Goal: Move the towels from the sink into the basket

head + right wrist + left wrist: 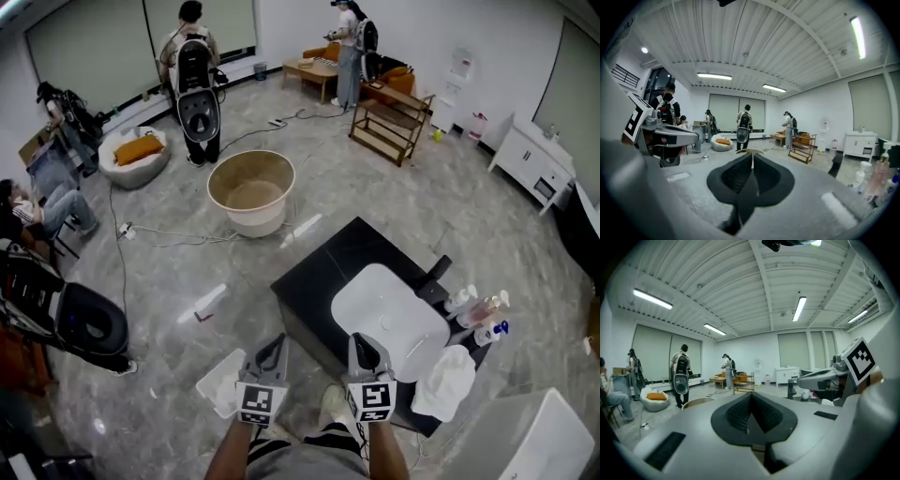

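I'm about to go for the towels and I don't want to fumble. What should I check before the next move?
1. Left gripper empty: ok, jaws together on nothing.
2. Right gripper empty: ok, same.
3. Jaws open for a grab: not ok, both shut.
4. Towel located: ok, on the counter beside the sink.
5. Basket upright, mouth open: ok.
6. Floor clear to the basket: cannot tell, a cable lies near it.

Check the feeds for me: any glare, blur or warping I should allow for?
Head view: sharp, but fisheye bows straight edges, the glossy floor throws back bright streaks, and the white sink looks nearly washed out. Left gripper view: heavy barrel warp, dark corners, ceiling lights blown out. Right gripper view: the same.
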